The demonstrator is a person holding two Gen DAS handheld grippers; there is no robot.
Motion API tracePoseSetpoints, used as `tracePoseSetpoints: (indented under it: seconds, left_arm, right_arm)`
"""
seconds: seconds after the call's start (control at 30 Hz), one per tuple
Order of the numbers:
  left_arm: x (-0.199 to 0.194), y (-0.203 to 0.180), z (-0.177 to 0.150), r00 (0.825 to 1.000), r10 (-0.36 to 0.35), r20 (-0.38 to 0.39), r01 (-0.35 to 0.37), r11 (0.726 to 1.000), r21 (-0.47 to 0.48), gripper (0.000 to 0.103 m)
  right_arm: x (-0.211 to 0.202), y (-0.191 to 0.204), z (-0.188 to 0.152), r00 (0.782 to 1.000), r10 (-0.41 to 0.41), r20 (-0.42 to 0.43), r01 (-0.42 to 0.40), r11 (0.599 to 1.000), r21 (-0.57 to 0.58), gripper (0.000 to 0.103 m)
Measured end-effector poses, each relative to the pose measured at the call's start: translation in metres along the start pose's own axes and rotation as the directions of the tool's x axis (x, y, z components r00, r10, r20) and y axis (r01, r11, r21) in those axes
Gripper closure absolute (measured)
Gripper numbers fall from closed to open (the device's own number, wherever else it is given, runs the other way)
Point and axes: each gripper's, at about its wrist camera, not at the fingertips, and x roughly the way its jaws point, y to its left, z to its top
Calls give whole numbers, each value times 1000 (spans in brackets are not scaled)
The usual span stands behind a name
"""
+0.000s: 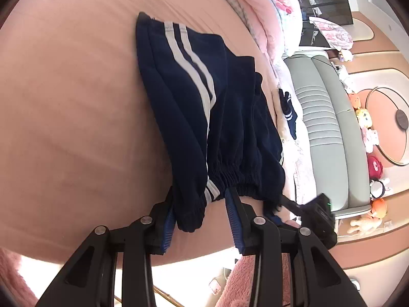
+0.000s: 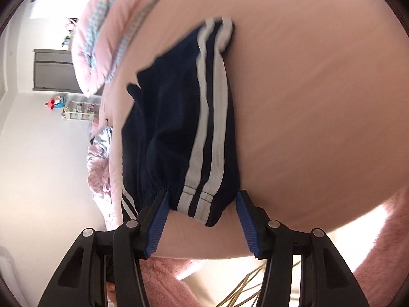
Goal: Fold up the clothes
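Observation:
Navy track pants [image 1: 184, 107] with two white side stripes lie folded lengthwise on the pink bed sheet [image 1: 76, 102]. Their gathered elastic waistband points toward me at the bed's near edge. My left gripper [image 1: 199, 192] is open, and its blue-padded fingers straddle one waistband corner. In the right wrist view the same pants [image 2: 173, 128] stretch away over the sheet [image 2: 306, 102]. My right gripper [image 2: 202, 194] is open around the striped waistband corner, with a gap on each side of the cloth.
A pink quilt [image 1: 255, 7] is bunched at the bed's far side, with another navy striped garment [image 1: 288, 112] near a grey padded headboard [image 1: 329, 117] and plush toys [image 1: 365, 122]. Pink fluffy fabric [image 2: 163, 281] lies below the bed edge. A grey cabinet [image 2: 51, 69] stands by the wall.

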Motion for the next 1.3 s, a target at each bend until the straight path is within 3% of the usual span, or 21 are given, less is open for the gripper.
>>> tracePoseSetpoints:
  seconds: [0.13,0.2,0.3,0.37,0.4,0.47,0.53,0.57,0.63,0.67,0.7,0.77,0.87,0.97,1.03,1.13,1.17,1.3]
  left_arm:
    - [2,1,-1,1000,-21,-8,21,1000,-12,70]
    - [3,1,-1,1000,-28,-10,27,999,-16,70]
    - [4,2,-1,999,-37,-12,37,999,-23,70]
    - [5,1,-1,999,-33,-12,33,999,-19,70]
    - [5,1,-1,999,-31,-11,31,999,-16,70]
    - [4,1,-1,1000,-26,-9,26,1000,-11,70]
    - [3,-1,-2,1000,-12,-2,12,1000,6,70]
    - [0,-6,-3,999,40,26,-42,998,47,76]
    - [-7,-19,-7,982,166,95,-178,973,145,79]
    - [-10,-27,-9,963,233,137,-256,946,196,79]
    - [-14,-32,-11,952,260,162,-291,933,211,79]
    - [-20,-31,-12,955,243,172,-275,942,194,79]
    - [-21,-17,-7,962,231,144,-250,958,136,79]
    - [-21,-6,-3,985,130,111,-138,988,72,79]
    - [-18,-1,-1,995,65,81,-68,997,39,79]
    - [-13,5,-1,997,63,51,-64,998,18,79]
    - [-12,7,-1,998,42,42,-42,999,1,79]
    - [-14,11,-3,999,28,32,-28,1000,-11,79]
  right_arm:
    - [1,-28,-3,984,174,42,-179,960,216,59]
    - [-3,-33,-4,982,176,69,-187,957,222,62]
    - [-15,-23,-1,993,82,89,-91,990,111,66]
    - [-22,-6,-1,992,-48,113,51,998,-30,72]
    - [-24,4,-2,983,-129,129,144,983,-116,73]
    - [-16,30,-10,939,-289,185,334,897,-290,75]
    - [-9,49,-19,880,-399,258,473,784,-403,76]
    - [-5,58,-24,844,-445,300,537,713,-451,76]
    - [2,79,-39,738,-508,444,673,512,-533,76]
    - [0,82,-42,730,-510,455,681,489,-545,76]
    - [-2,83,-43,736,-508,446,674,491,-553,76]
    - [-6,84,-46,749,-505,429,659,495,-567,75]
    - [-20,68,-33,820,-452,352,572,645,-507,74]
    - [-34,51,-19,885,-375,277,463,782,-418,74]
    - [-43,40,-9,920,-314,233,381,857,-348,74]
    - [-57,23,5,961,-210,178,248,941,-230,74]
    - [-62,17,10,971,-172,163,202,961,-188,74]
    - [-55,21,8,960,-226,168,260,939,-227,73]
